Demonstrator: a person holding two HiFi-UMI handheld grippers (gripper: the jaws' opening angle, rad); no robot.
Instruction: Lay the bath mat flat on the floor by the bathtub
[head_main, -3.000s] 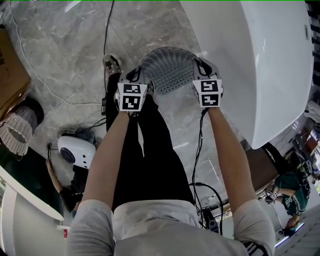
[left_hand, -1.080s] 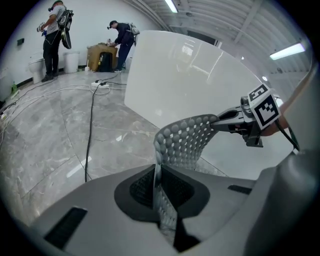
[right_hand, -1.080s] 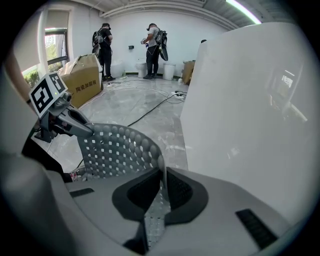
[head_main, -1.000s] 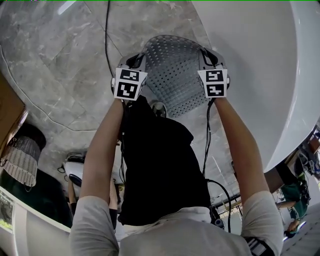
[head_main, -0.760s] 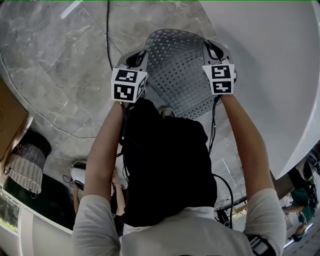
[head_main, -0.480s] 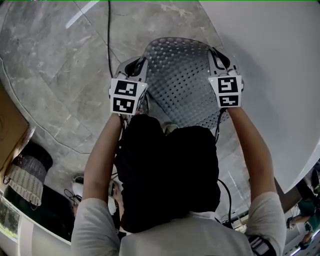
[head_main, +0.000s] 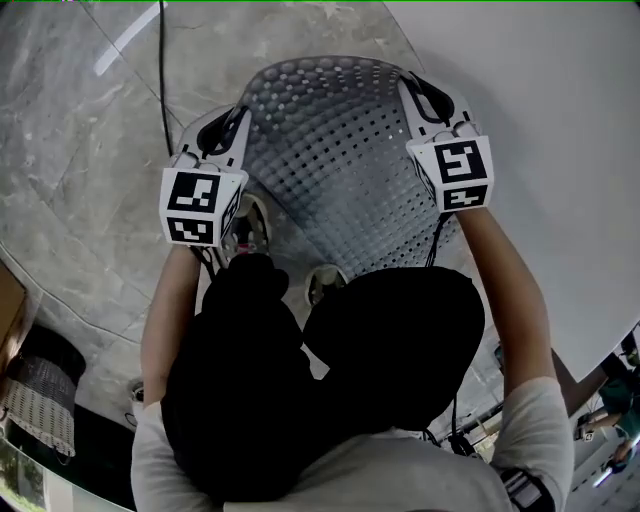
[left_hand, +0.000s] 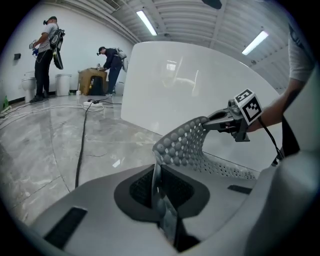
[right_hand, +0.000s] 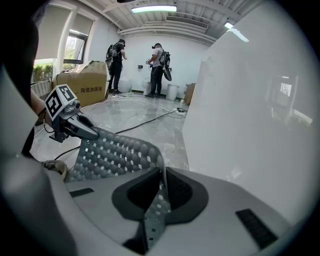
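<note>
Head view: my left claw (head_main: 233, 120) and right claw (head_main: 417, 92) each clamp a mat (head_main: 340, 150) edge, looks floppy and light, so two-corner grip works

Hand-held grippers, left (head_main: 235, 115), right (head_main: 415, 90) — clamped

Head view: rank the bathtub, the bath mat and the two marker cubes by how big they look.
1. bathtub, even though the frame edge crops it
2. bath mat
3. left marker cube and right marker cube: they look alike, so I won't rank them
</note>
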